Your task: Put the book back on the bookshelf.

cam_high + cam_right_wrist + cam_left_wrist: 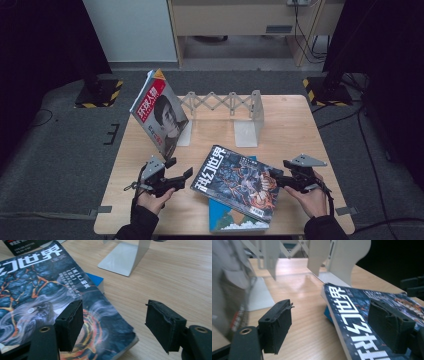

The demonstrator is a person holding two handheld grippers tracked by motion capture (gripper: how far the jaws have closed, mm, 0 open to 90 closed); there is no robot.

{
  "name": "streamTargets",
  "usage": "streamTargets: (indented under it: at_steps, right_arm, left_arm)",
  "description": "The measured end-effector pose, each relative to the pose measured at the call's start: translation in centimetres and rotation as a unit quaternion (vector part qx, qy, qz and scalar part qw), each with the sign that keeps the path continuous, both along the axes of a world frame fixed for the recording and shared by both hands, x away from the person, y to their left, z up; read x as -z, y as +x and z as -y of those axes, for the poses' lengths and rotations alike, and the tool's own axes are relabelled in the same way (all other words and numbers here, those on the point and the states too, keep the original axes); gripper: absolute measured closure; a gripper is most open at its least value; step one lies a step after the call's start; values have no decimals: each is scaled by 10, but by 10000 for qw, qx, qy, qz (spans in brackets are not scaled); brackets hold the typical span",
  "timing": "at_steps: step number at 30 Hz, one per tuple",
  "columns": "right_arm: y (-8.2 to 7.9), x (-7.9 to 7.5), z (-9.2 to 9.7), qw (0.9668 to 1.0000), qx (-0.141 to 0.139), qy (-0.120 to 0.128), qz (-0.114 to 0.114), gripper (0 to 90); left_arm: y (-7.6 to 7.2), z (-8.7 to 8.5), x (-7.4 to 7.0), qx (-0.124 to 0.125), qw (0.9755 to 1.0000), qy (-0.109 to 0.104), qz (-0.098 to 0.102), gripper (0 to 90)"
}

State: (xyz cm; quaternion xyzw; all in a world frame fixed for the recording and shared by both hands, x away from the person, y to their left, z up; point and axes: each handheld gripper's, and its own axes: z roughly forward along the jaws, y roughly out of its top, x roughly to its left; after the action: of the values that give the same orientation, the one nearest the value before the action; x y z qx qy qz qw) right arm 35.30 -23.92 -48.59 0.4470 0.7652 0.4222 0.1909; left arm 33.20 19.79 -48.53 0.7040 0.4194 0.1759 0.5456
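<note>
A: Where is the magazine located, and how are the grippers set?

B: The magazine is laid flat near the front of the table, skewed, on top of a blue book. The left gripper is positioned at its left edge, jaws spread, with nothing clamped; in the left gripper view one pad is seen above the cover and the other over bare wood. The right gripper is positioned at the right corner, jaws likewise apart and released, the corner lying between them but not pressed.

A: What failure is to be expected from here?

B: Only a corner is likely to be caught by the right jaws. A thin, limp magazine gripped that way is expected to sag or be creased when lifted. If the cover alone is pinched, the pages may be fanned open or torn.

A: Any other hazard?

B: The blue book may be dragged along, since the magazine rests on it. The rack already supports a leaning magazine, which could be toppled if it is struck during insertion.
</note>
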Motion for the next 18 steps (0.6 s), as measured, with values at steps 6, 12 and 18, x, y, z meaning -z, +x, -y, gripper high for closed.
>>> streamTargets:
  at_steps: [6,12,18]
  right_arm:
    - [-3,3,-7,10000,-95,-8,-15,309]
    - [-6,6,-14,9997,-236,-91,-26,333]
    - [-7,9,-21,9994,-356,11,-52,331]
  left_arm:
    - [0,9,12,185,9993,64,-318,184]
    - [0,16,19,396,9973,49,-616,181]
    - [-2,25,28,607,9938,56,-929,180]
